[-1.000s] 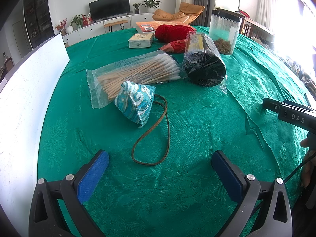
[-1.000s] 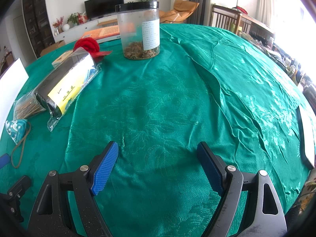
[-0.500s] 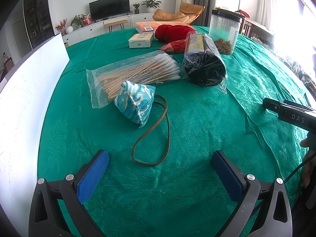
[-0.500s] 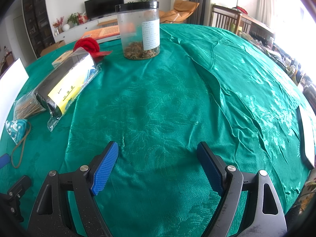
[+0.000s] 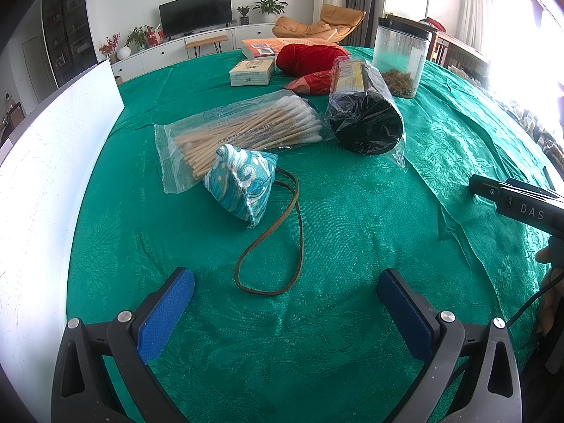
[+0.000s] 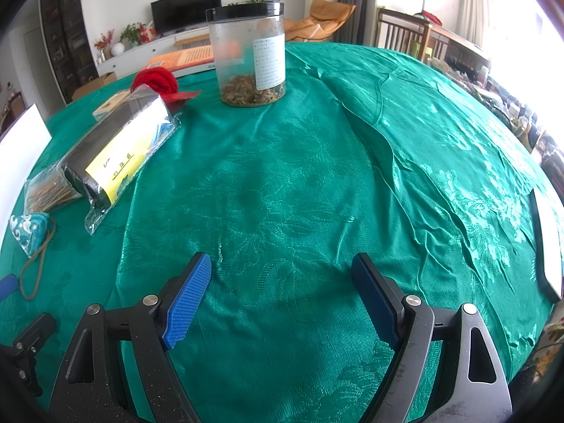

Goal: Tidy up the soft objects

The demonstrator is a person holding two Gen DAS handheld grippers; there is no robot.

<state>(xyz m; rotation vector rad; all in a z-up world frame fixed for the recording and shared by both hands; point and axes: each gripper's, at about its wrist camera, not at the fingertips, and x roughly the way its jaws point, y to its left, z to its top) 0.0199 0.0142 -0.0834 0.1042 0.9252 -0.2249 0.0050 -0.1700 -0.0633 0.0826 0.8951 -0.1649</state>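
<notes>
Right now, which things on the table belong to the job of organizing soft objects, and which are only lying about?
Belong to the job:
pouch with cord
red yarn
swab bag
black roll, perhaps

Lying about:
jar
small box
book
white board

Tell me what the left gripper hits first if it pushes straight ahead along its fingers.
Probably the brown cord loop, lying on the green tablecloth just ahead of the open left gripper; beyond it sits the teal patterned pouch. Height above the cloth is unclear.
</notes>
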